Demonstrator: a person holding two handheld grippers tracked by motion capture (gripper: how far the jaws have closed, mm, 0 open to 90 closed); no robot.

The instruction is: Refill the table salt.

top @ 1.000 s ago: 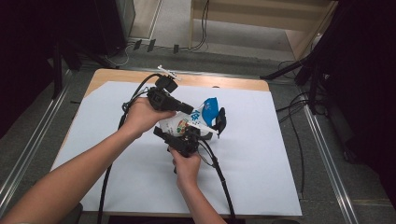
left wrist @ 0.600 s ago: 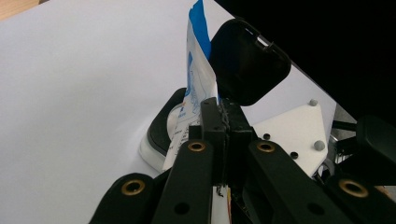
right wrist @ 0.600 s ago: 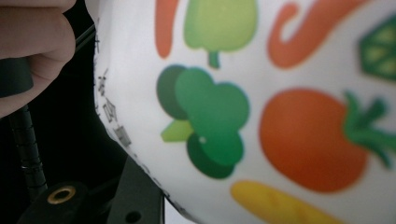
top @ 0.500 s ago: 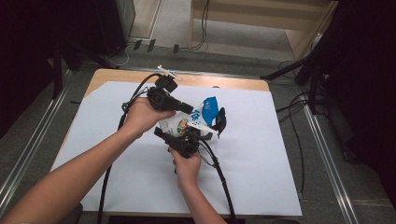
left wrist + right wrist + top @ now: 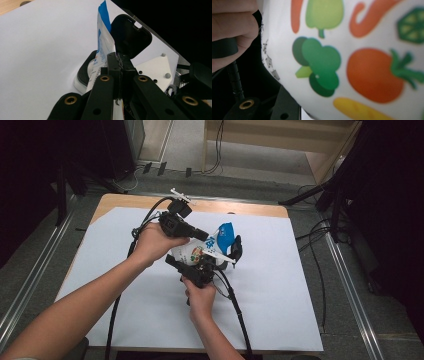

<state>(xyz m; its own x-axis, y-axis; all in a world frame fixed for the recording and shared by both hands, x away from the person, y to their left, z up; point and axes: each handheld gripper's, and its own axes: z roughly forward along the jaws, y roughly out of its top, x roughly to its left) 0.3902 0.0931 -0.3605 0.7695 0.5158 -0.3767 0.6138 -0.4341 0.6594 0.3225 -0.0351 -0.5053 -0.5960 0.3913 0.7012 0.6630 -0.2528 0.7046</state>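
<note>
A white pouch point(image 5: 200, 251) with a blue top and printed vegetables is held up over the white sheet point(image 5: 280, 290). My left gripper point(image 5: 206, 236) comes from the left and is shut on the pouch's thin edge; in the left gripper view its jaws point(image 5: 118, 58) pinch the white-and-blue film point(image 5: 102, 42). My right gripper point(image 5: 220, 251) comes from below and is shut on the pouch's body, one black jaw beside the blue top. The pouch's print point(image 5: 352, 62) sits very close in the right gripper view, beside a person's fingers point(image 5: 232, 22).
The white sheet covers most of a wooden table point(image 5: 115, 202). Cables point(image 5: 235, 310) trail from both grippers toward the near edge. Metal rails point(image 5: 350, 290) run along the table's sides, with dark stands and floor cables beyond.
</note>
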